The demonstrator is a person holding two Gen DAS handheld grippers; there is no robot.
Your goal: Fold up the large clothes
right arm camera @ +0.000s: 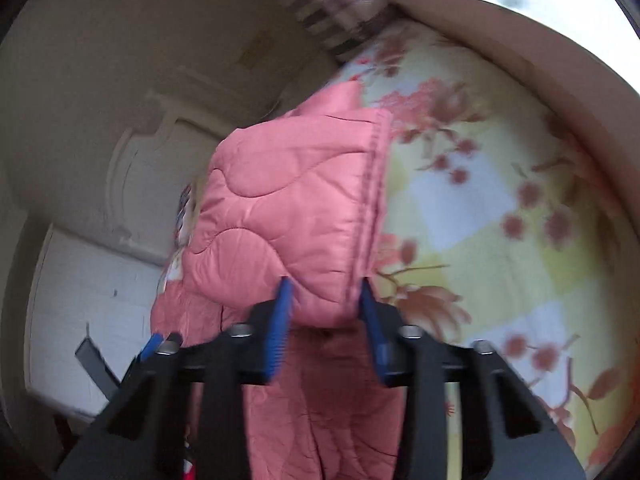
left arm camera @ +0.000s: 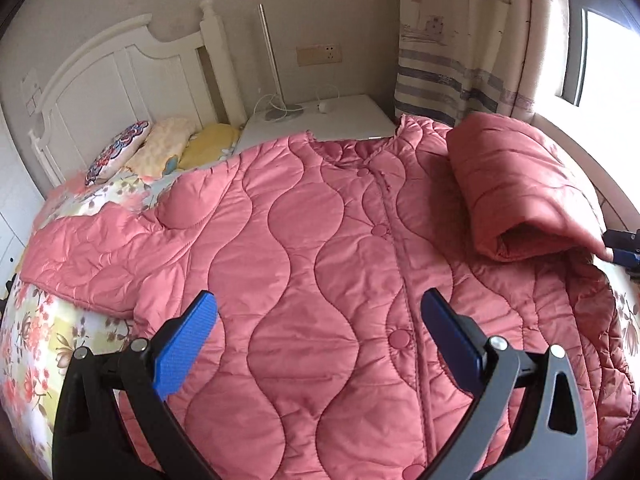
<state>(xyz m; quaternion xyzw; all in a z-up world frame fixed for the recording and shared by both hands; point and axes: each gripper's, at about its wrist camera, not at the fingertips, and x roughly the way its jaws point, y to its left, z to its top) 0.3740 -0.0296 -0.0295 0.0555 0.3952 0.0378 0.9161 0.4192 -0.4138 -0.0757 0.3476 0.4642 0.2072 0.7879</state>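
A large pink quilted jacket (left arm camera: pixel 312 248) lies spread front-up on the floral bed, collar toward the far side. Its left sleeve (left arm camera: pixel 88 256) stretches out flat to the left. Its right sleeve (left arm camera: pixel 520 184) is lifted and folded over toward the jacket body. My left gripper (left arm camera: pixel 318 316) is open and empty, hovering above the lower front of the jacket. My right gripper (right arm camera: pixel 326 300) is shut on the cuff end of the right sleeve (right arm camera: pixel 296 216) and holds it up above the bed. The right gripper's tips also show at the left wrist view's right edge (left arm camera: pixel 622 246).
The bed has a floral sheet (right arm camera: pixel 480 208) and several pillows (left arm camera: pixel 160 148) at a white headboard (left arm camera: pixel 120 72). A white bedside table (left arm camera: pixel 320 120) with a lamp and cable stands behind the collar. A curtain (left arm camera: pixel 460 40) and window are at the far right.
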